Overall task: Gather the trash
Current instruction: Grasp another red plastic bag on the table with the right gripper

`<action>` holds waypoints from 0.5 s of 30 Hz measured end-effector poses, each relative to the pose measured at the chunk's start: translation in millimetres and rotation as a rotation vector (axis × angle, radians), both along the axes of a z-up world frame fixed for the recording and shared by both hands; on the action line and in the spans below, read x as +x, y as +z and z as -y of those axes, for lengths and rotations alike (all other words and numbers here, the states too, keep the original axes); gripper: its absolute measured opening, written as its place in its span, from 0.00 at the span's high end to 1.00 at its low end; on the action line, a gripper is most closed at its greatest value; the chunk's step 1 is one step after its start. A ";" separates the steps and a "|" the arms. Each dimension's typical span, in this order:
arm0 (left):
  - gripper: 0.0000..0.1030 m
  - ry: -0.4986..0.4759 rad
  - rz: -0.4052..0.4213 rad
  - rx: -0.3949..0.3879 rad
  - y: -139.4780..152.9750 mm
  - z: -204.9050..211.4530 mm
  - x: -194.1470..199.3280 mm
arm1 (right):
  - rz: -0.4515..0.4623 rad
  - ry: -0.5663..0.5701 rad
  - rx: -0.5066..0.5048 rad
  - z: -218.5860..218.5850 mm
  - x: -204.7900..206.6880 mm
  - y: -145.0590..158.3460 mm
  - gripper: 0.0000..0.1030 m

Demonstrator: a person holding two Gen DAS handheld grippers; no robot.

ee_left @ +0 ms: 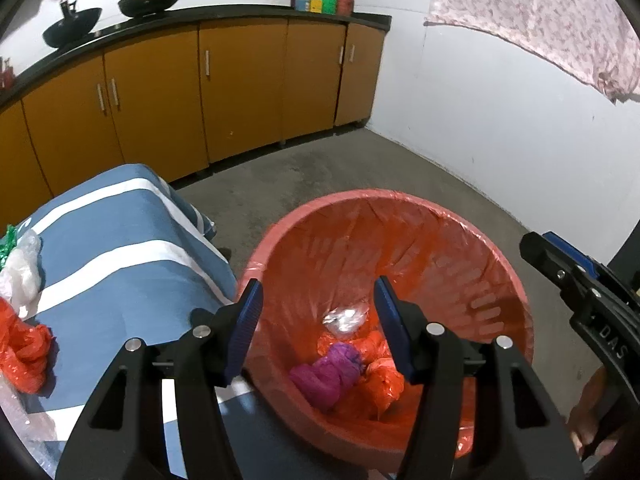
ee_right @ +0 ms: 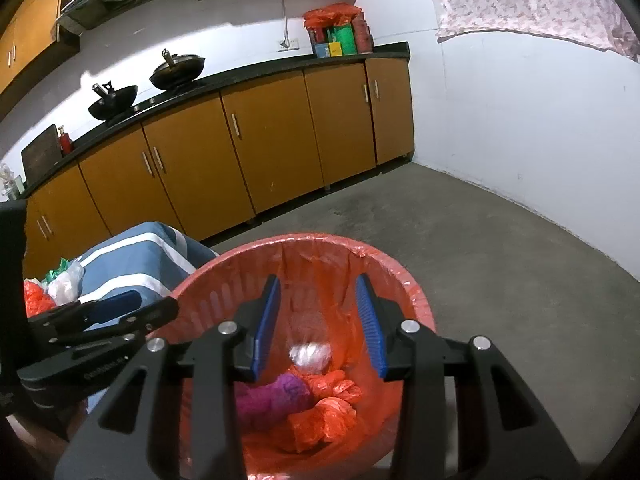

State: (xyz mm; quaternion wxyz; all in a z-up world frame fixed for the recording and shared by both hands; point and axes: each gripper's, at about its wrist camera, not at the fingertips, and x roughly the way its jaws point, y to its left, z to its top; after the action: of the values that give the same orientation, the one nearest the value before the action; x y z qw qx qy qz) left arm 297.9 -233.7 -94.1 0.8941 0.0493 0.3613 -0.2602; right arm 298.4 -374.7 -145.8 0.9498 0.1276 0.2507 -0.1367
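The left gripper (ee_left: 318, 314) hangs over the red bin (ee_left: 516, 280), its blue pads spread wide with nothing between them. The right gripper (ee_right: 318, 322) is likewise wide and empty above the same bin (ee_right: 420, 300), which is lined with a red bag and stands on the grey floor (ee_right: 480, 232).

Down in the bin, seen from the left wrist, a crumpled clear wrapper (ee_left: 345, 319) lies toward 12 o'clock, a purple bag (ee_left: 328, 376) at 7 o'clock touching it from below, and balled red bags (ee_left: 380, 376) at 4 o'clock. The right wrist view shows the same heap: clear wrapper (ee_right: 310, 354), purple bag (ee_right: 276, 400), red bags (ee_right: 332, 404).

At 9 o'clock from the bin stands a worktop under a blue cloth with white stripes (ee_left: 120, 248). More trash sits on it at its left edge: a red bag (ee_left: 22, 344), a white bag (ee_left: 20, 268) and a scrap of green (ee_left: 8, 242).

Orange cabinets (ee_right: 260, 140) line the far wall at 11 o'clock, with two black woks (ee_right: 176, 70) on top.
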 end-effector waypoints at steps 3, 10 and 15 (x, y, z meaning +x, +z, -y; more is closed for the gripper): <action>0.44 0.027 0.020 -0.015 8.7 -19.2 -5.7 | 0.010 0.020 -0.007 -8.3 1.6 7.2 0.62; 0.32 0.163 0.105 -0.023 33.1 -100.3 -31.7 | 0.037 0.140 -0.003 -55.7 14.8 25.7 0.61; 0.29 0.315 0.127 0.006 34.6 -176.7 -51.1 | 0.047 0.257 -0.004 -107.3 25.7 34.9 0.61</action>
State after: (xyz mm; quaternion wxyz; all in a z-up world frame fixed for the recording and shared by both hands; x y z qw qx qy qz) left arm 246.8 -57.1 -59.4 0.9446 0.0109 0.3081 -0.1123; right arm 324.2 -267.5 -110.9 0.9654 0.0956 0.2426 -0.0112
